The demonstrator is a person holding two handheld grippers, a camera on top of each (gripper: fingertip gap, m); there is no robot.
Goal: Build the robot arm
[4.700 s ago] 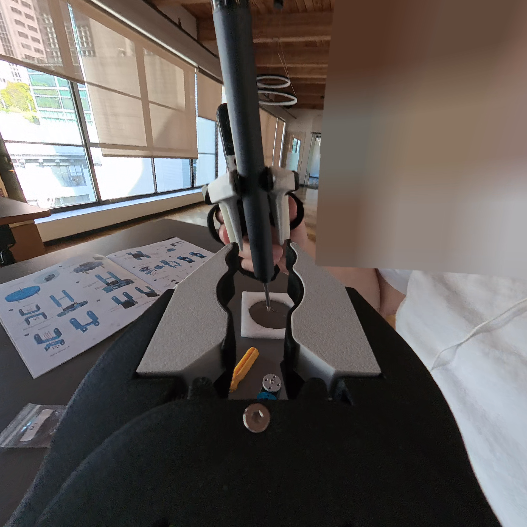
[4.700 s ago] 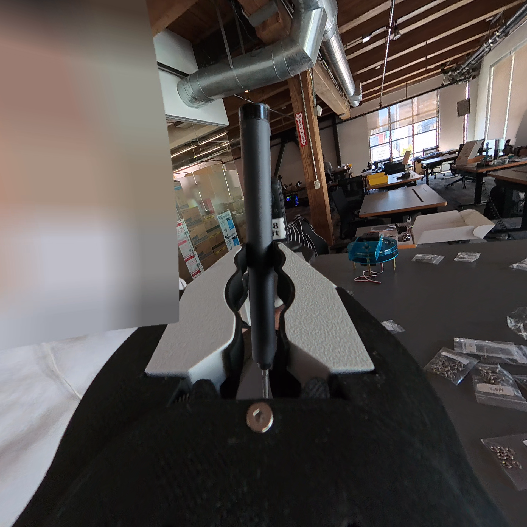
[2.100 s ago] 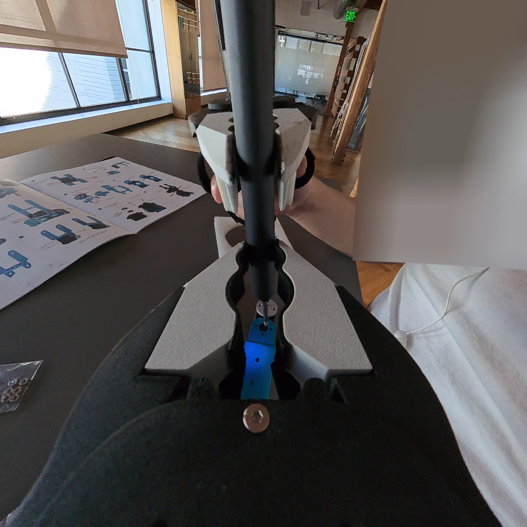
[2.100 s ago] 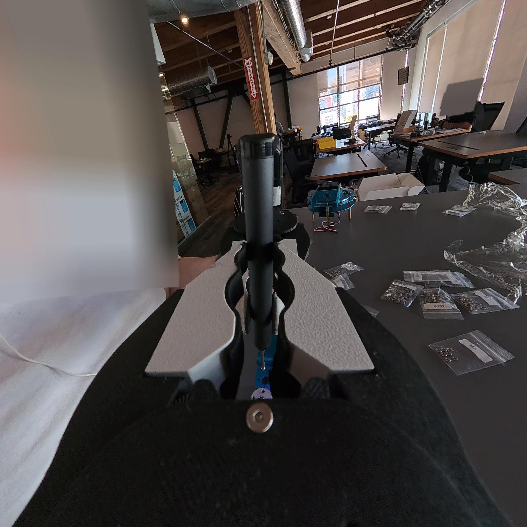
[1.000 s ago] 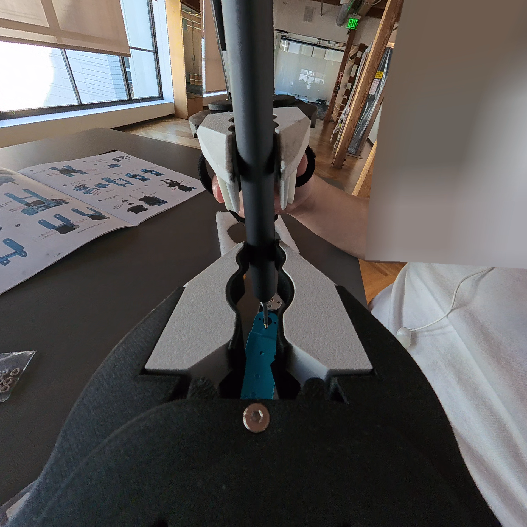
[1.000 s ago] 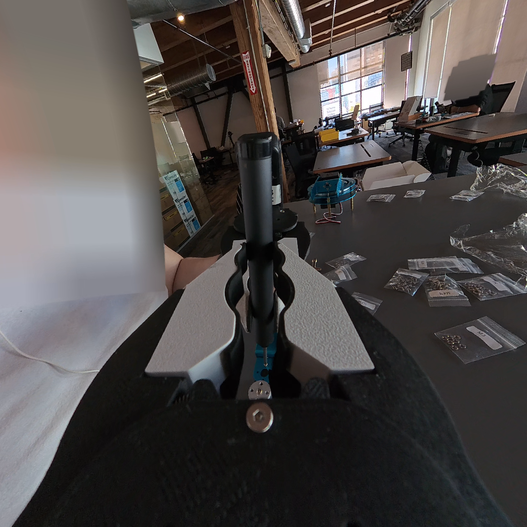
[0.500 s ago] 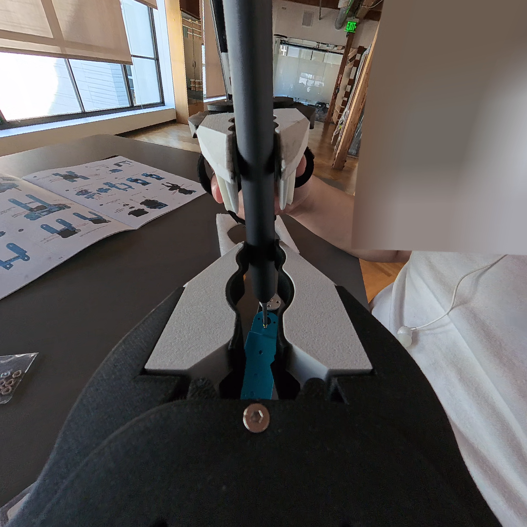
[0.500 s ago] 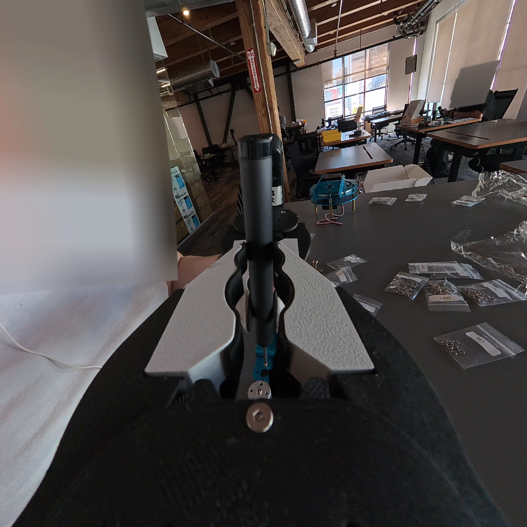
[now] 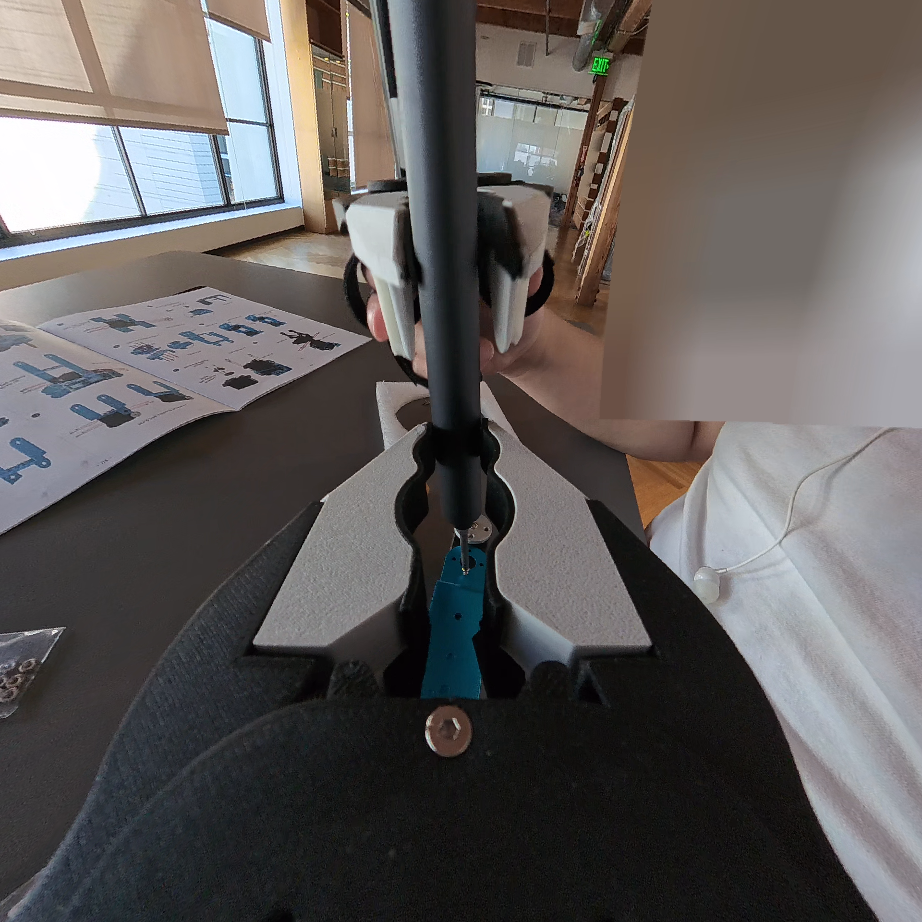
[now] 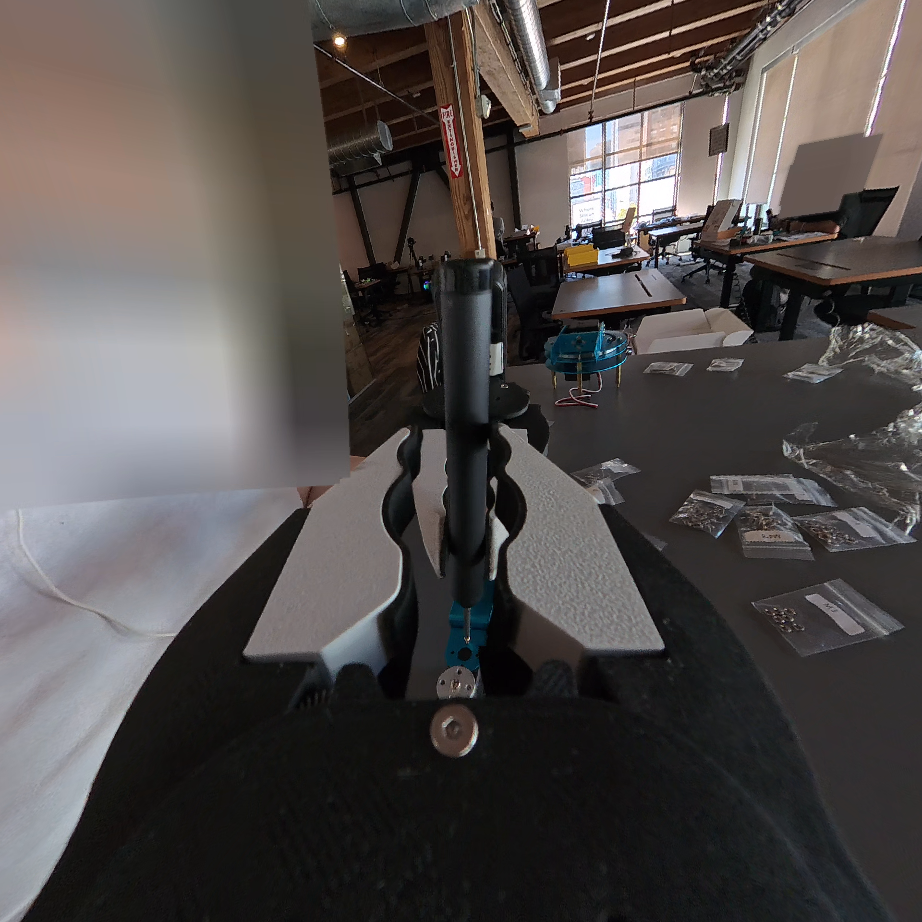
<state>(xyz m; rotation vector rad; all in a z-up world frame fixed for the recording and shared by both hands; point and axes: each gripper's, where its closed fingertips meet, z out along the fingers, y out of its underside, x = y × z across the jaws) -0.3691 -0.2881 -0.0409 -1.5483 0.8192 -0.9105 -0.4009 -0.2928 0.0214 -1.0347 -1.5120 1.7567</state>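
My left gripper (image 9: 456,434) is shut on a blue metal bracket (image 9: 451,638), which lies between its grey fingers. A small silver disc (image 9: 478,531) sits at the bracket's far end. My right gripper (image 10: 454,434) is shut on a dark grey pen-shaped screwdriver (image 10: 466,374) and holds it upright. The screwdriver's thin bit rests on a hole in the bracket (image 10: 471,618), just behind the disc (image 10: 455,686). In the left wrist view the right gripper (image 9: 454,344) grips the screwdriver (image 9: 439,199) higher up, and the shaft passes between my left fingertips. Both grippers face each other above the dark table.
An open instruction booklet (image 9: 149,374) lies at left, with a white foam pad (image 9: 399,404) under the tool and a bag of nuts (image 9: 20,668). Several small hardware bags (image 10: 768,529), crumpled clear plastic (image 10: 873,439) and a blue round assembly (image 10: 586,354) lie to the right. A person's white shirt (image 9: 798,648) is close by. The tips of one gripper are about 6 centimeters away from the tips of the other. From my left tips it is roughly 7 centimeters to the disc (image 10: 455,686); from my right, 15 centimeters.
Earlier the bit pointed at the foam pad and my left gripper was open. Now the left gripper is shut on the bracket with the bit on it. Over the last second almost nothing moved.
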